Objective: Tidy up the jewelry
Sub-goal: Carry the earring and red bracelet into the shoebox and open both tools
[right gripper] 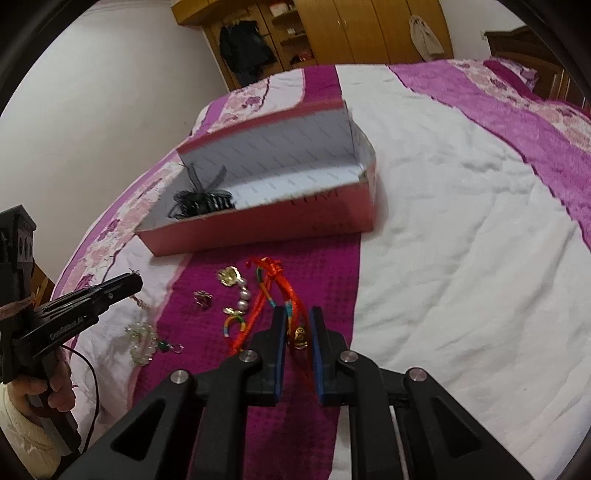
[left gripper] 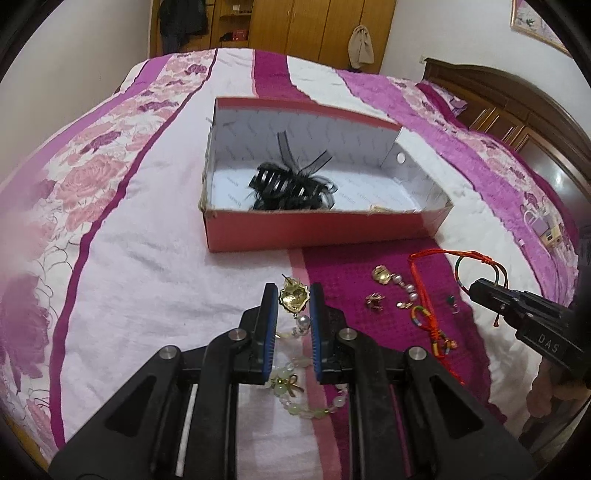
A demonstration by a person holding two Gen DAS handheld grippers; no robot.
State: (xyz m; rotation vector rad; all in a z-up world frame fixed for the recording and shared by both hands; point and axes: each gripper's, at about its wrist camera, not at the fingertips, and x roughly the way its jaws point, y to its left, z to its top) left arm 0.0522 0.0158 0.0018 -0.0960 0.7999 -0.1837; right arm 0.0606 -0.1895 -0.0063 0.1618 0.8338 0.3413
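Note:
A red shoebox [left gripper: 314, 230] with a white inside lies on the bed and holds a black hair clip [left gripper: 291, 186]. My left gripper [left gripper: 293, 295] has its jaws close on both sides of a gold earring [left gripper: 293, 298] with pearls; a pale green bead bracelet [left gripper: 295, 402] lies under it. My right gripper [right gripper: 297, 317] has its jaws a little apart around a red cord bracelet [right gripper: 275, 288] and a gold charm [right gripper: 300, 336]. A second gold pearl earring [left gripper: 384, 275], a small gold brooch [left gripper: 375, 301] and a rainbow cord [left gripper: 421, 314] lie on the magenta stripe.
The bed [right gripper: 461, 240] has a pink, white and magenta quilt. A wooden headboard [left gripper: 517, 110] stands at the right, a wardrobe [left gripper: 314, 26] at the back. A small lilac item [left gripper: 543, 225] lies near the bed's right edge.

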